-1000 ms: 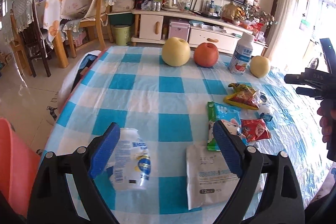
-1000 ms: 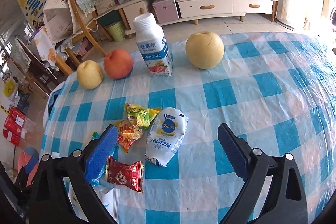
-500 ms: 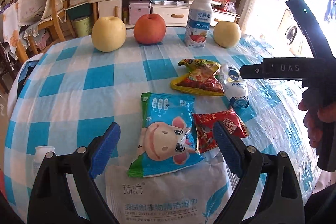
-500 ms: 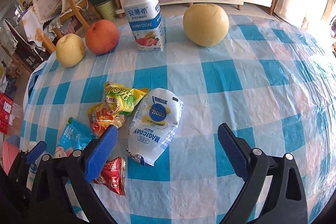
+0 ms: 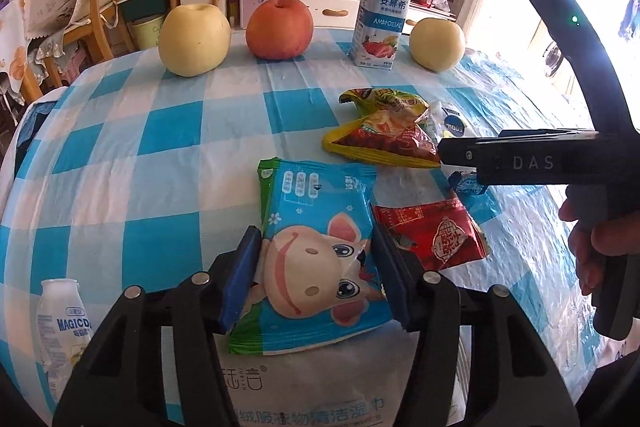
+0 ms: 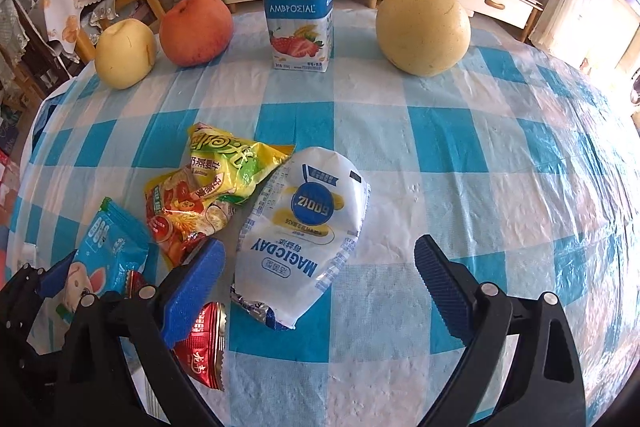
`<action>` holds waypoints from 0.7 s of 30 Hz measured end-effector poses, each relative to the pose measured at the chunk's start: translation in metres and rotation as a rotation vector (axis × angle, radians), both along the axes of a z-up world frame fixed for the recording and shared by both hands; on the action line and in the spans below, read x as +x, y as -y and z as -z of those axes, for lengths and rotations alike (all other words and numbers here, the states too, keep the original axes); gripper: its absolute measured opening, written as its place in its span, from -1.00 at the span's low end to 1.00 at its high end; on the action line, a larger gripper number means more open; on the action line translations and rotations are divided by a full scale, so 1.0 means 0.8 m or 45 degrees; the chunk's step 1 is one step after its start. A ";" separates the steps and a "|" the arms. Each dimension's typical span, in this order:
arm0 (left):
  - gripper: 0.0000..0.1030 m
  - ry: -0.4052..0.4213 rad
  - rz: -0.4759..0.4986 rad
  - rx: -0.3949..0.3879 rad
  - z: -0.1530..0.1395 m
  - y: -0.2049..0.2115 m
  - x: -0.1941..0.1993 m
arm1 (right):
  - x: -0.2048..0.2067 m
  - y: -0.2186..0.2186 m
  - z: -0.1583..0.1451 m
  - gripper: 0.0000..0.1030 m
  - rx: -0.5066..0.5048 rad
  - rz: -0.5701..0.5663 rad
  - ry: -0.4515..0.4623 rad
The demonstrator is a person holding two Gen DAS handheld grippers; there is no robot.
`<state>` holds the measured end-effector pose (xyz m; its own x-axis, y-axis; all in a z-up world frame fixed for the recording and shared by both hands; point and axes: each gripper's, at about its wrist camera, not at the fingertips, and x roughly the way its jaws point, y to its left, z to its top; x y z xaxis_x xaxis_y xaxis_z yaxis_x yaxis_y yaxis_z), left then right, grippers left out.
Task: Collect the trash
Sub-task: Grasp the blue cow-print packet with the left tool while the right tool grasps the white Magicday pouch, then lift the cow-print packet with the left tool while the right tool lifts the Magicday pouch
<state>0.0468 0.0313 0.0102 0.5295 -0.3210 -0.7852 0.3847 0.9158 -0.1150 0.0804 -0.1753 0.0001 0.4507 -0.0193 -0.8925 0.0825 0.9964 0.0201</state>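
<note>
**Blue wrapper framed by the closing left jaws**

A tabletop (image 6: 460, 155) covered in a blue-and-white checked cloth is seen from both wrist cameras. Along its far edge a yellow pear (image 5: 194, 39), a red apple (image 5: 279, 29), an upright yogurt bottle (image 5: 382, 17) and a second pear (image 5: 437, 44) are lined up.

Nearer the cameras, the litter is gathered in a loose cluster. A white wet-wipe pack (image 5: 316, 387) is partly covered by a blue snack wrapper (image 5: 316, 247) printed with a cartoon pig. The left gripper (image 5: 316, 267) is set over this wrapper with its jaws closing; the blue pads are seen at the wrapper's two side edges, and firm pressure cannot be confirmed. Just to its right a red packet (image 5: 432, 235) is lying flat, and beyond it a crumpled yellow-green snack bag (image 5: 384, 131).

The right gripper (image 6: 320, 291) is held with its jaws wide apart, nothing clamped; a flattened white milk pouch (image 6: 304, 239) is lying on the tabletop between them. A small white drink bottle (image 5: 64, 327) is standing near the left edge.
</note>
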 end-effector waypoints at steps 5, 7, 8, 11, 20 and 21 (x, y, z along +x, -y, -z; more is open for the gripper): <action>0.08 0.004 0.004 -0.028 0.001 -0.003 -0.002 | 0.006 -0.012 0.008 0.66 -0.091 -0.060 0.018; 0.07 0.006 0.002 -0.035 0.001 -0.004 -0.002 | 0.005 -0.015 0.013 0.60 -0.100 -0.078 0.008; 0.07 0.007 0.001 -0.037 0.001 -0.004 -0.002 | 0.006 -0.016 0.013 0.59 -0.106 -0.086 0.011; 0.05 0.008 -0.006 -0.048 0.000 -0.006 -0.003 | 0.005 -0.016 0.012 0.44 -0.104 -0.093 0.023; -0.02 0.004 -0.023 -0.090 -0.002 -0.012 -0.007 | 0.000 -0.007 0.004 0.17 -0.057 -0.087 0.022; -0.02 0.003 -0.025 -0.095 -0.002 -0.013 -0.007 | 0.000 -0.006 0.002 0.17 -0.049 -0.088 0.023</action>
